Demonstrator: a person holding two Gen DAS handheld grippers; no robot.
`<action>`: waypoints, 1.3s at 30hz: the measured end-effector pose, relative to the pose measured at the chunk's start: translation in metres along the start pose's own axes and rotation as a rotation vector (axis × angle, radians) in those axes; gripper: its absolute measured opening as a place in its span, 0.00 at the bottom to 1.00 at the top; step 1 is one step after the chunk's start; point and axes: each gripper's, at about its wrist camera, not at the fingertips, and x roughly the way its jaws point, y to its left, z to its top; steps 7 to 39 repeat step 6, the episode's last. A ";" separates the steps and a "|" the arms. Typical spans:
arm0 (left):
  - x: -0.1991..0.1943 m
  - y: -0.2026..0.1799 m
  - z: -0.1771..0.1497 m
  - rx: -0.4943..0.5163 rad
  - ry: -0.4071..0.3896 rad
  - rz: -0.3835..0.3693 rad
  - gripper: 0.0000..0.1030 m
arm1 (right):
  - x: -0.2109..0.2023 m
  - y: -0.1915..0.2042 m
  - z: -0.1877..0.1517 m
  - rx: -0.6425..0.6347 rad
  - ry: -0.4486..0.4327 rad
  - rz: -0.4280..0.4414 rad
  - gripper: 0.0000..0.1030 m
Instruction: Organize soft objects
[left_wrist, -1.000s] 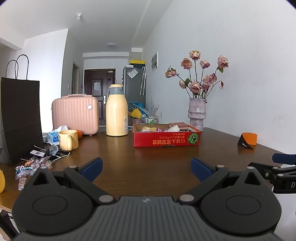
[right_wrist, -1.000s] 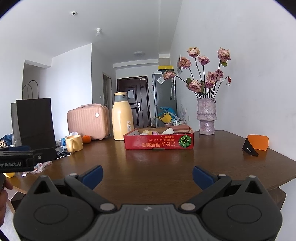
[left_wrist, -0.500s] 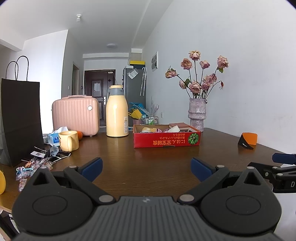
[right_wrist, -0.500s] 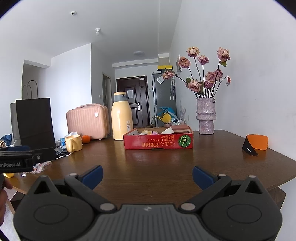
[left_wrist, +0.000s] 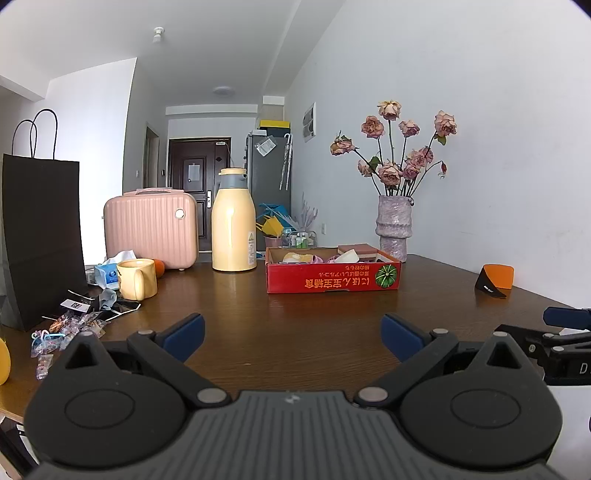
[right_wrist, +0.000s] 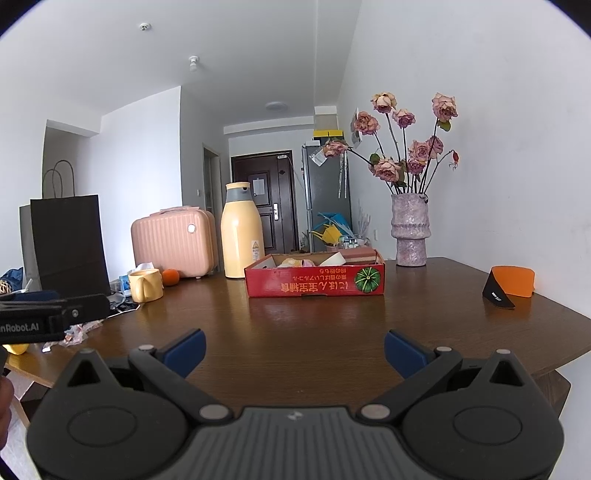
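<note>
A shallow red cardboard box (left_wrist: 333, 281) printed with a green pumpkin sits near the middle of a dark wooden tabletop (left_wrist: 295, 325), toward its far side. Inside it lie several soft-looking items (left_wrist: 317, 256) in yellow, pink and white, only partly visible above the rim. Just left of the box stands a tall yellow thermos (left_wrist: 233, 232), with a pink hard case (left_wrist: 150, 228) further left. A yellow mug (left_wrist: 136, 278) and an orange fruit (left_wrist: 159, 266) sit near the case, beside a black paper bag (left_wrist: 40, 243) and scattered wrappers (left_wrist: 66, 325). Right of the box is a vase of dried roses (left_wrist: 394, 229), and an orange and black object (left_wrist: 495, 281) lies near the right edge. The left claw (left_wrist: 292, 334) hovers low at the near edge, fingers spread wide, holding nothing. The right claw (right_wrist: 294, 350) is likewise wide apart and empty.
</note>
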 end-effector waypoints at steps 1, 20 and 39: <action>0.000 0.000 0.000 -0.001 0.001 -0.001 1.00 | 0.000 0.000 0.000 0.000 -0.001 0.000 1.00; 0.003 -0.001 -0.002 0.011 0.017 -0.021 1.00 | 0.000 0.000 0.000 -0.001 -0.001 0.001 1.00; 0.003 -0.001 -0.002 0.011 0.017 -0.021 1.00 | 0.000 0.000 0.000 -0.001 -0.001 0.001 1.00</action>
